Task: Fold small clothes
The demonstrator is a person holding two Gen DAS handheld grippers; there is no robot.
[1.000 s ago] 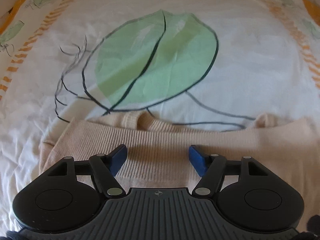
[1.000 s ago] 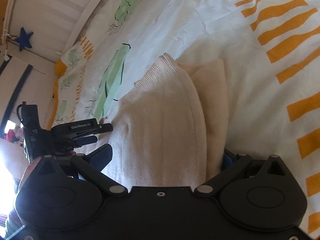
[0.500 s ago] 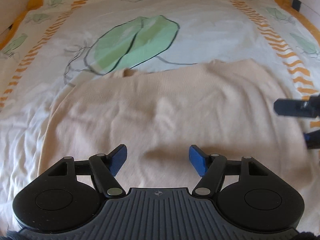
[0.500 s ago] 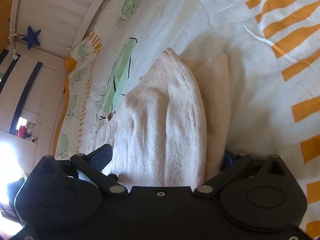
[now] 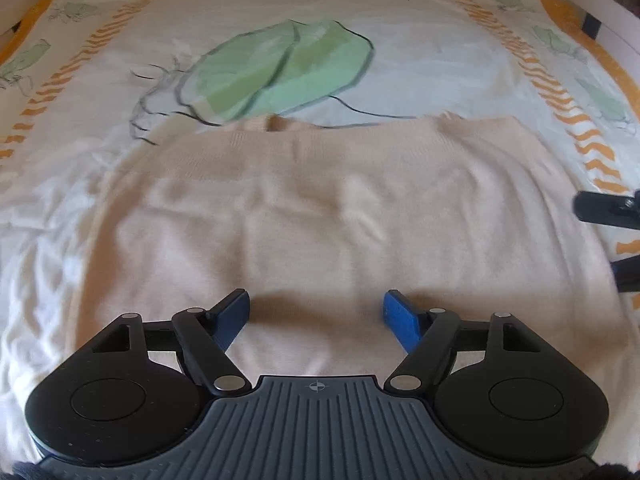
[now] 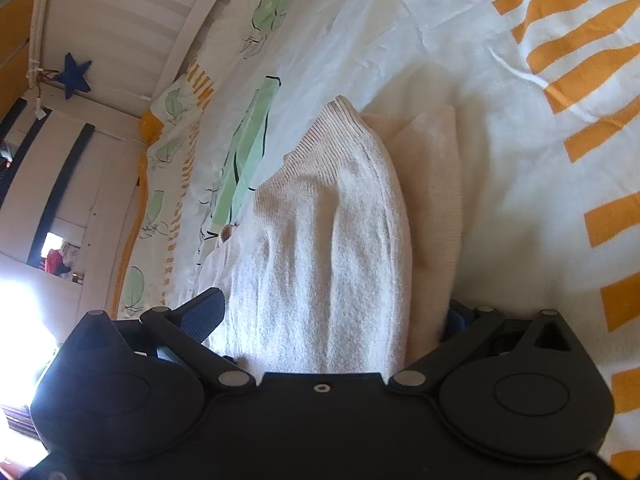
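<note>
The beige knit sweater [image 5: 320, 208] is lying on the bed [image 5: 420, 52], spread over the white sheet with the green leaf print [image 5: 280, 76] just past its far edge. It looks part-folded already: in the right wrist view a thicker doubled-up layer sits on top of a flatter one, with a ribbed edge pointing away from the camera.

The left hand-held gripper [image 5: 316, 312] is released. Its jaws have just been opening a bit wider, and there's nothing between the blue pads [image 5: 400, 316], just sweater fabric lying flat underneath. So it reads like the left side has let go.

The right hand-held gripper [image 6: 332, 320] is the murky one. The folded fabric runs right between its jaws, the left pad stands off the cloth, and the right pad is mostly buried behind the fold, so whether it's actually pinching can't be told. From the left view its fingers poke in at the right edge of the sweater.

Best guess on the step: somewhere between folds, with one fold laid down and the next not started. The next move probably calls for the left gripper to get down onto an edge or corner at the near side, clamp on a clean layer, and carry it over without dragging the layers underneath out of line.
</note>
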